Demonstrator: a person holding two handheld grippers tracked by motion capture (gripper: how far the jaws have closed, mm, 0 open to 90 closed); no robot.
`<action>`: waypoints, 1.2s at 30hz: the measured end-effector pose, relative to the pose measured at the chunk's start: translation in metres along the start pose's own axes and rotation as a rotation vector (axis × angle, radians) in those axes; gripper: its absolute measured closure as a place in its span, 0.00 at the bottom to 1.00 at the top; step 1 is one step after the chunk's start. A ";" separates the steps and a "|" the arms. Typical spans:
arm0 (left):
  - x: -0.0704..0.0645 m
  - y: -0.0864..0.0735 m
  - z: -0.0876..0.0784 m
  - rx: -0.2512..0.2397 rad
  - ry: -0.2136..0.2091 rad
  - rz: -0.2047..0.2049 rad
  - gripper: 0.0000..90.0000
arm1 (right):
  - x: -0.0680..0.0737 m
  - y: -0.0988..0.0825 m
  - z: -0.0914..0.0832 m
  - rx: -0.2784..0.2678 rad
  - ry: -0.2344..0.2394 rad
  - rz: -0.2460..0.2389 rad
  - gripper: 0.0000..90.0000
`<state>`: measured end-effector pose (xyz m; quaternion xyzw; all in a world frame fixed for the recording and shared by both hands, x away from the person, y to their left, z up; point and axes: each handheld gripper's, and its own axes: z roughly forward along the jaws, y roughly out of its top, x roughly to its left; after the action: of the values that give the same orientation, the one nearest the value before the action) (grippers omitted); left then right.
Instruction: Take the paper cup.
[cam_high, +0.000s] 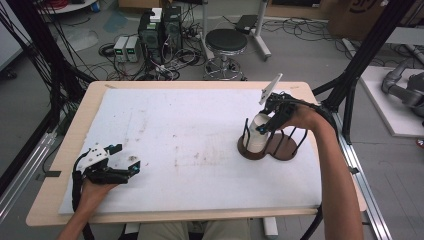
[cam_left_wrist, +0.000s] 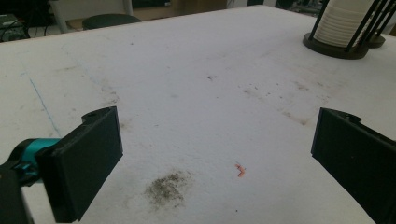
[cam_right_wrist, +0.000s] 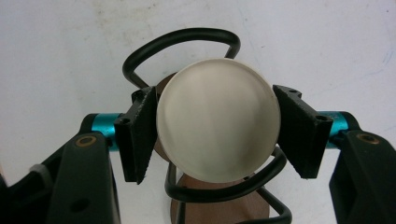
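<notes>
A stack of white cups (cam_high: 256, 137) stands upside down in a black wire holder (cam_high: 280, 150) with a brown base, at the right of the table. My right gripper (cam_high: 265, 127) reaches down on it from above. In the right gripper view both pads press the sides of the top cup (cam_right_wrist: 217, 119), whose round bottom faces the camera; the wire loops (cam_right_wrist: 182, 37) and brown base (cam_right_wrist: 219, 205) lie below. My left gripper (cam_high: 127, 159) rests low at the front left, open, with nothing between its jaws (cam_left_wrist: 217, 126). The cup stack (cam_left_wrist: 338, 21) shows far off in the left gripper view.
A white foam mat (cam_high: 175, 135) covers the wooden table (cam_high: 85, 110). It carries a dark smudge (cam_left_wrist: 168, 189) and an orange speck (cam_left_wrist: 240, 170) near the left gripper. Beyond the far edge stand a stool (cam_high: 226, 42) and computer boxes (cam_high: 160, 32) among cables.
</notes>
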<state>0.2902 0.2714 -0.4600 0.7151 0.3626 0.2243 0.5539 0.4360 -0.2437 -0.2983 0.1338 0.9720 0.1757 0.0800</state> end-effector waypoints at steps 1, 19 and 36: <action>0.000 0.000 0.000 0.001 -0.001 0.001 0.02 | 0.000 0.000 -0.001 -0.001 0.000 0.000 0.39; 0.000 0.000 0.000 0.003 -0.001 0.004 0.02 | 0.003 0.014 -0.039 -0.046 -0.041 -0.008 0.40; 0.000 0.000 0.000 0.003 0.000 0.005 0.02 | 0.009 0.028 -0.081 -0.089 -0.092 -0.024 0.41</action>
<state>0.2900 0.2715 -0.4598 0.7169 0.3610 0.2251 0.5523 0.4173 -0.2418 -0.2144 0.1262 0.9601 0.2113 0.1328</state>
